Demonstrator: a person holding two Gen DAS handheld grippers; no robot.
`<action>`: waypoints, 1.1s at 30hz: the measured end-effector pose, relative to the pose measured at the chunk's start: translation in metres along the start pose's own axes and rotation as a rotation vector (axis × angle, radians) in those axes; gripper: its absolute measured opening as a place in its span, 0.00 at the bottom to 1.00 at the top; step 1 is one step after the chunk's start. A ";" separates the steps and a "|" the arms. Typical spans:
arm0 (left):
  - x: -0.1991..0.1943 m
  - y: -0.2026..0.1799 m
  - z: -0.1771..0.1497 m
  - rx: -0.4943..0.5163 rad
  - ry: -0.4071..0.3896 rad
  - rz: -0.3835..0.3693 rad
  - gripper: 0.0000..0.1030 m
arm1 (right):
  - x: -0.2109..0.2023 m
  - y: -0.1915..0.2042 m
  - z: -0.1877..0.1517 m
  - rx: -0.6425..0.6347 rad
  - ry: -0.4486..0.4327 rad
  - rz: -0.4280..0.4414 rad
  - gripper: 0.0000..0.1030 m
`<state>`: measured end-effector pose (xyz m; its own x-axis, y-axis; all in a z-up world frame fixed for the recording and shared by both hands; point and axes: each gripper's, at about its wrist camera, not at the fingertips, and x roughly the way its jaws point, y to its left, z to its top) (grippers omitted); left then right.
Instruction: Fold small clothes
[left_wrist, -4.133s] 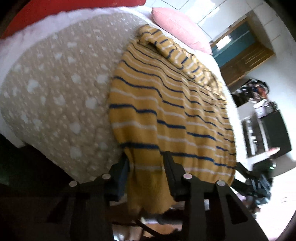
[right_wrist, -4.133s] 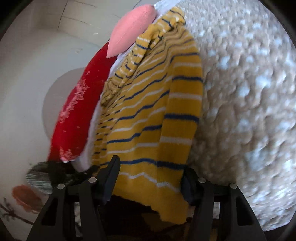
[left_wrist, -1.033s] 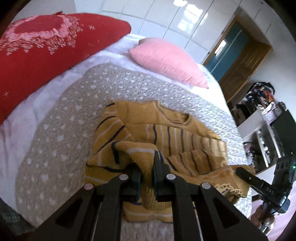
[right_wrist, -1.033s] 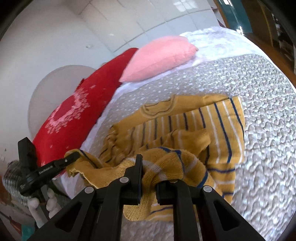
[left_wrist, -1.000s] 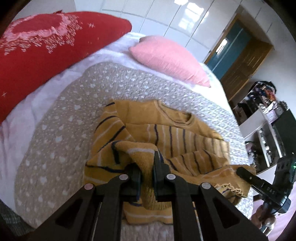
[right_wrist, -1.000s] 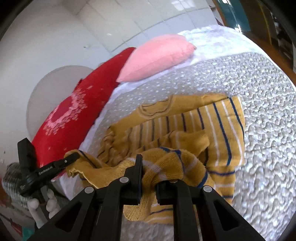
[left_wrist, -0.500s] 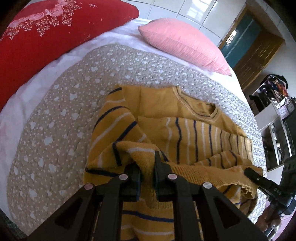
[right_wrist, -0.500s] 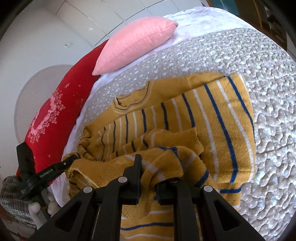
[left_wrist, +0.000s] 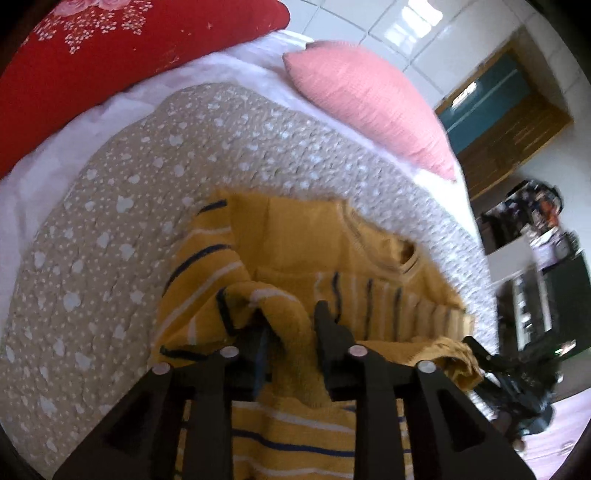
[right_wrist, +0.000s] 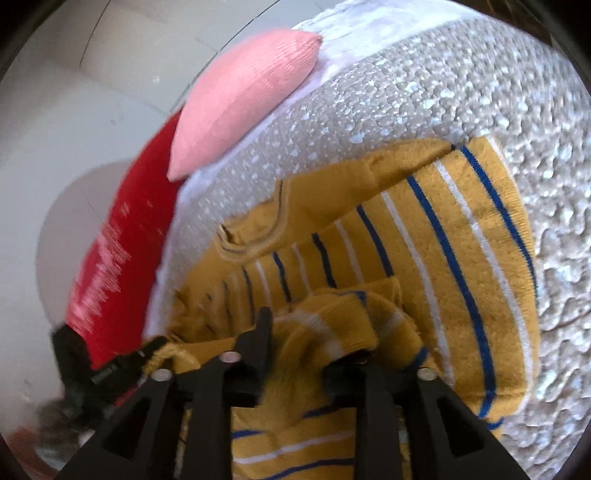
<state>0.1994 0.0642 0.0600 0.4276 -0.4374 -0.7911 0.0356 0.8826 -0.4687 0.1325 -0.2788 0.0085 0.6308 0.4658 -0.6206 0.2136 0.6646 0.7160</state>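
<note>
A yellow sweater (left_wrist: 295, 251) with blue and white stripes lies on the beige dotted quilt (left_wrist: 110, 221), its neckline toward the pillows. Its lower part is doubled up over its body. My left gripper (left_wrist: 291, 325) is shut on a bunch of the sweater's hem. My right gripper (right_wrist: 306, 339) is shut on the other hem corner of the sweater (right_wrist: 443, 240). Each gripper also shows at the edge of the other's view, the right one in the left wrist view (left_wrist: 509, 373) and the left one in the right wrist view (right_wrist: 107, 365).
A pink pillow (left_wrist: 369, 99) and a red flowered pillow (left_wrist: 92, 55) lie at the head of the bed on a white sheet (left_wrist: 44, 162). Beyond the bed's right side stand a wooden door (left_wrist: 509, 122) and dark shelves (left_wrist: 546, 280).
Both grippers have carried the hem forward toward the neckline and lower over the sweater. The views have closed in on the garment. The grips have not changed.
</note>
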 end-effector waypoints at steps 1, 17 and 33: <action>-0.003 0.001 0.002 -0.012 -0.005 -0.017 0.28 | -0.002 -0.003 0.003 0.025 -0.012 0.026 0.45; -0.062 0.029 0.007 -0.071 -0.115 0.009 0.56 | -0.056 0.005 0.003 0.014 -0.142 0.023 0.62; -0.005 0.007 -0.012 0.313 -0.057 0.188 0.56 | 0.000 0.011 0.002 -0.244 -0.044 -0.284 0.62</action>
<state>0.1863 0.0708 0.0559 0.5023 -0.2596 -0.8248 0.2219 0.9606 -0.1672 0.1369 -0.2729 0.0168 0.6046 0.2204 -0.7654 0.2046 0.8858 0.4166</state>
